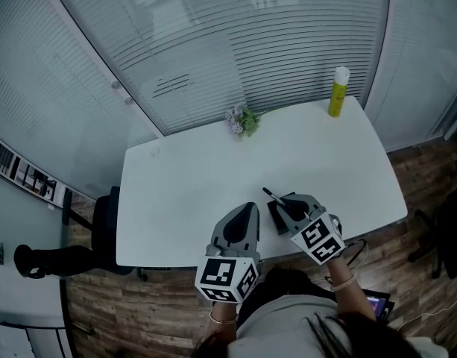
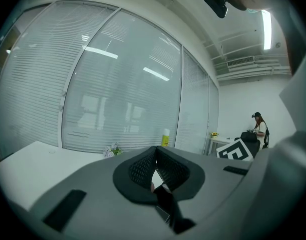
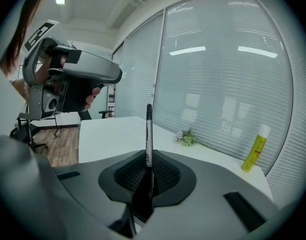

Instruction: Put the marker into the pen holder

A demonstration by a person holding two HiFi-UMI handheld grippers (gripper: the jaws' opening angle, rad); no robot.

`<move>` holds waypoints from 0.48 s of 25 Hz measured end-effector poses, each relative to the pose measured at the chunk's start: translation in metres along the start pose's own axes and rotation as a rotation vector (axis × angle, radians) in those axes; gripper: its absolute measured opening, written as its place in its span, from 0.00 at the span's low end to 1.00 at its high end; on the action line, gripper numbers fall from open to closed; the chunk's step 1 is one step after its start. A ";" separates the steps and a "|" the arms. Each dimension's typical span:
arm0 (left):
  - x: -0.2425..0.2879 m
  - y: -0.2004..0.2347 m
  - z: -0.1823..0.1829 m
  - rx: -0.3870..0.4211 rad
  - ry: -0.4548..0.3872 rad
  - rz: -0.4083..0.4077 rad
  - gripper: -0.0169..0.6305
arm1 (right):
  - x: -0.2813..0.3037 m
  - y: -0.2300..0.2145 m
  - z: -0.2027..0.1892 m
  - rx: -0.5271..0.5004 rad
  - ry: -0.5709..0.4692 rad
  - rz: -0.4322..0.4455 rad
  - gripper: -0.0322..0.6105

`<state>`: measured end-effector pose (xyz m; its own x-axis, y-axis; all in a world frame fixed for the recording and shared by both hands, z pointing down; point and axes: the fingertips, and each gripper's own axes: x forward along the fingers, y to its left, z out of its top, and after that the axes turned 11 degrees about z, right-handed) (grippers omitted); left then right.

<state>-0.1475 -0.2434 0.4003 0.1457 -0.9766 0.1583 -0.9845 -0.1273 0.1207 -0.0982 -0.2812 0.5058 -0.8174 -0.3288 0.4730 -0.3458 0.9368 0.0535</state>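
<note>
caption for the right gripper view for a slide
Right tool clamps the marker upright above the white table, yellow bottle by the blinds.

On table (image 1: 198, 192): pen holder (image 1: 274, 217) at near edge, right of centre; bottle (image 1: 338, 92) at far right corner; flowers (image 1: 243, 120) at far centre. Marker (image 3: 149, 129), clamped in right gripper (image 3: 149, 165), near pen holder.

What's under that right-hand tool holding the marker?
The black pen holder sits under the right tool, only partly showing. Its inside is covered by the tool and marker.
</note>
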 end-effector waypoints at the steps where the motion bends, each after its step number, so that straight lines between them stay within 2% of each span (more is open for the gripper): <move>1: 0.000 0.001 0.000 -0.001 0.000 0.000 0.06 | 0.001 0.000 -0.001 0.001 0.009 0.002 0.15; 12: -0.006 0.002 0.001 -0.006 -0.005 0.004 0.06 | 0.006 0.002 -0.011 -0.010 0.098 0.018 0.15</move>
<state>-0.1506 -0.2379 0.3982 0.1409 -0.9779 0.1542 -0.9845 -0.1219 0.1263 -0.0990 -0.2801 0.5183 -0.7740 -0.2994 0.5579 -0.3267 0.9436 0.0533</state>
